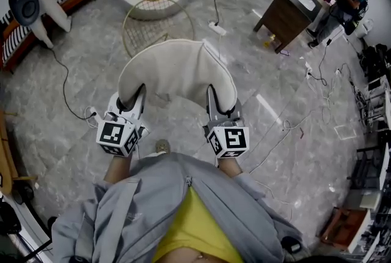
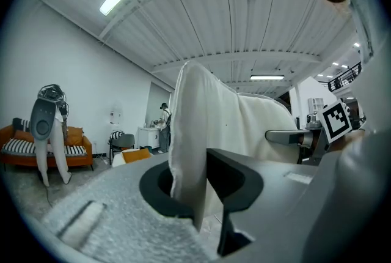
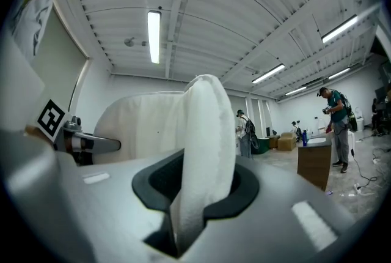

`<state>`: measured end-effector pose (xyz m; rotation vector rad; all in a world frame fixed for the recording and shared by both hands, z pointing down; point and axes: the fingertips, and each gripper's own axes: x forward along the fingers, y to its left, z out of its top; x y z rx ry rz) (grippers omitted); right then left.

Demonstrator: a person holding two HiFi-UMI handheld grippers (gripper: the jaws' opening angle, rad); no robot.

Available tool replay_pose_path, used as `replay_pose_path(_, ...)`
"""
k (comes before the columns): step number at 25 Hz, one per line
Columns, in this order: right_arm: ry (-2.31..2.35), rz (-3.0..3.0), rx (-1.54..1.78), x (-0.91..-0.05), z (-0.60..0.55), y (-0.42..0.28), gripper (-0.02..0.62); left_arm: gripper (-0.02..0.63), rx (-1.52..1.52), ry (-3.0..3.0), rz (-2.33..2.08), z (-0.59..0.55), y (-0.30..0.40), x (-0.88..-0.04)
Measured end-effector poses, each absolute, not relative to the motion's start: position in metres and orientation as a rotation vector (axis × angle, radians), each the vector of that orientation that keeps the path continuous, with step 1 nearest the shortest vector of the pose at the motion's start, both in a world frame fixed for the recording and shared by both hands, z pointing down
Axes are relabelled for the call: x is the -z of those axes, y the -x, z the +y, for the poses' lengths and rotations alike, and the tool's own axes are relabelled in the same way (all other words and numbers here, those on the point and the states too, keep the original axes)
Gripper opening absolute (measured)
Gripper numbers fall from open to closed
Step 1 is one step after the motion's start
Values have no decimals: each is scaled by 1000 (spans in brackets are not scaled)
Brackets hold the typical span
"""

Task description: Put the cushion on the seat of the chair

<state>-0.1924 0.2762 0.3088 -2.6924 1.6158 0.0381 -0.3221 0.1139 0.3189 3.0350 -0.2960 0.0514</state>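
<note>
Left gripper [image 1: 130, 100] and right gripper [image 1: 222, 103] each clench fingers on opposite edges of the cream cushion [image 1: 177, 72].

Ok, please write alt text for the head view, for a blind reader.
Seen from above, a person in a grey jacket holds a cream cushion out in front, its near edge clamped in the left gripper and the right gripper. Beyond it on the floor stands a gold wire chair.

No words, numbers, brand names or signs can be read anywhere in these views. The only printed marks are black-and-white square code patterns on the cube [image 1: 117, 136] of the left tool [image 1: 134, 101] and the cube [image 1: 229, 139] of the right tool [image 1: 214, 103]; they spell nothing.
</note>
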Motion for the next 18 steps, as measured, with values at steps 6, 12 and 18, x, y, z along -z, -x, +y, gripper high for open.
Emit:
replay_pose_path(6, 2693, 1605, -26, -309, 216, 157, 78, 67, -56, -3035, -288, 51, 285, -319)
replay_pose_path(12, 2700, 1617, -19, -313, 180, 141, 78, 67, -41, -3020, -297, 16, 270, -329)
replay_pose_path(18, 2700, 1653, 0, -310, 156, 123, 80, 67, -26, -2992, -323, -1, 261, -332)
